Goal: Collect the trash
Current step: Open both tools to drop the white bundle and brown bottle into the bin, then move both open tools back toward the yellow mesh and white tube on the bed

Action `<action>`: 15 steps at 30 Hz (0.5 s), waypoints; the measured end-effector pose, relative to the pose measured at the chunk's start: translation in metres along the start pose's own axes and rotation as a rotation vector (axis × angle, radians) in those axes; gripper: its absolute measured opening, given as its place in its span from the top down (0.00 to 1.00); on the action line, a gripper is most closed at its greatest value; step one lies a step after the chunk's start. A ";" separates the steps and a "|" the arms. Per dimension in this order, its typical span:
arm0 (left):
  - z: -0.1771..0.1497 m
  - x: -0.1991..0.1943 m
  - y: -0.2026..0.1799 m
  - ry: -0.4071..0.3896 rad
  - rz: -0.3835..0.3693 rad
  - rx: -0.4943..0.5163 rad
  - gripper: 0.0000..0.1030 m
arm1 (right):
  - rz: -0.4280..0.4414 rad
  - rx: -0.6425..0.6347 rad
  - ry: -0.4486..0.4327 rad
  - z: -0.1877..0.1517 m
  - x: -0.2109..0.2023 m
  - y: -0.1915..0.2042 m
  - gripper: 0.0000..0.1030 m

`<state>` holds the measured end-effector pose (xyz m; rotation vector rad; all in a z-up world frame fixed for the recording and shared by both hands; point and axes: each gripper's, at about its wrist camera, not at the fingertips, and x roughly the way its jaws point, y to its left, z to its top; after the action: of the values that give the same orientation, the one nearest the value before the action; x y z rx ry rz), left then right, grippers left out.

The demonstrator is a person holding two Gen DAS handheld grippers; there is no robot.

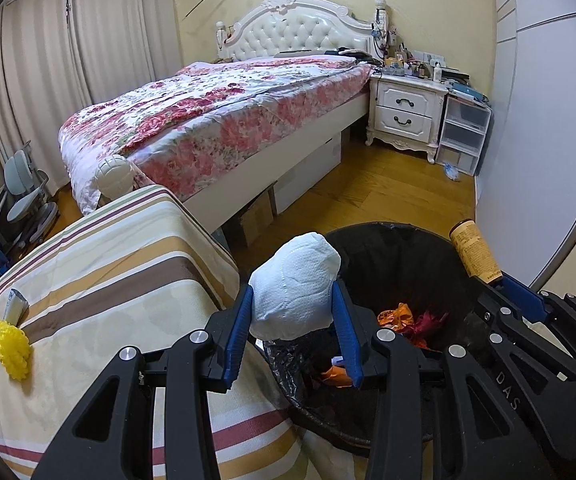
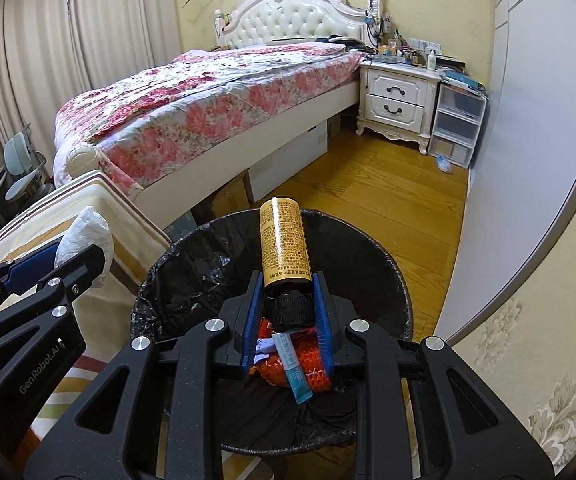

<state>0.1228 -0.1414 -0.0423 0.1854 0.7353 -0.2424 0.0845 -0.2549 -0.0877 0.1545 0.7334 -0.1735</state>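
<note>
My left gripper (image 1: pixel 293 300) is shut on a crumpled white tissue wad (image 1: pixel 294 286), held over the left rim of a black-lined trash bin (image 1: pixel 408 248). My right gripper (image 2: pixel 286 304) is shut on the black cap of a yellow-labelled bottle (image 2: pixel 284 240), which points away from me above the same trash bin (image 2: pixel 388 280). Orange wrappers (image 2: pixel 276 364) and a blue sachet (image 2: pixel 296 372) lie inside the bin. In the left wrist view the bottle (image 1: pixel 474 252) and right gripper show at the right; in the right wrist view the tissue (image 2: pixel 88 232) shows at the left.
A striped cloth-covered surface (image 1: pixel 100 264) sits left of the bin, with a yellow spiky ball (image 1: pixel 8 348) and a small packet (image 1: pixel 16 304) on it. Beyond lie a floral bed (image 1: pixel 216 112), a white nightstand (image 1: pixel 404 112), plastic drawers (image 1: pixel 464 136) and wooden floor (image 1: pixel 388 196).
</note>
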 end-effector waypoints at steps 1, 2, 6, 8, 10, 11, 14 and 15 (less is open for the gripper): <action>0.000 0.000 -0.001 0.000 -0.001 0.002 0.61 | -0.002 0.001 0.001 0.000 0.000 -0.001 0.77; 0.001 0.001 -0.002 0.003 -0.002 0.006 0.61 | -0.005 0.002 0.003 0.000 0.001 -0.002 0.77; 0.002 0.006 -0.004 0.028 -0.009 0.002 0.56 | -0.014 0.009 0.008 0.000 0.006 -0.005 0.76; 0.001 0.008 -0.004 0.033 -0.007 0.000 0.52 | -0.023 0.014 0.007 0.000 0.007 -0.005 0.74; 0.001 0.007 -0.004 0.030 -0.005 0.000 0.41 | -0.028 0.020 0.006 -0.001 0.007 -0.007 0.66; 0.000 0.006 -0.003 0.027 -0.004 0.000 0.39 | -0.032 0.022 0.004 -0.001 0.007 -0.008 0.65; 0.000 0.004 -0.002 0.025 0.000 -0.003 0.30 | -0.044 0.021 0.002 -0.002 0.005 -0.008 0.62; 0.000 0.002 -0.001 0.022 0.005 -0.006 0.29 | -0.046 0.022 0.003 -0.003 0.005 -0.009 0.61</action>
<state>0.1241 -0.1422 -0.0440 0.1845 0.7572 -0.2333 0.0842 -0.2632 -0.0937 0.1591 0.7383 -0.2249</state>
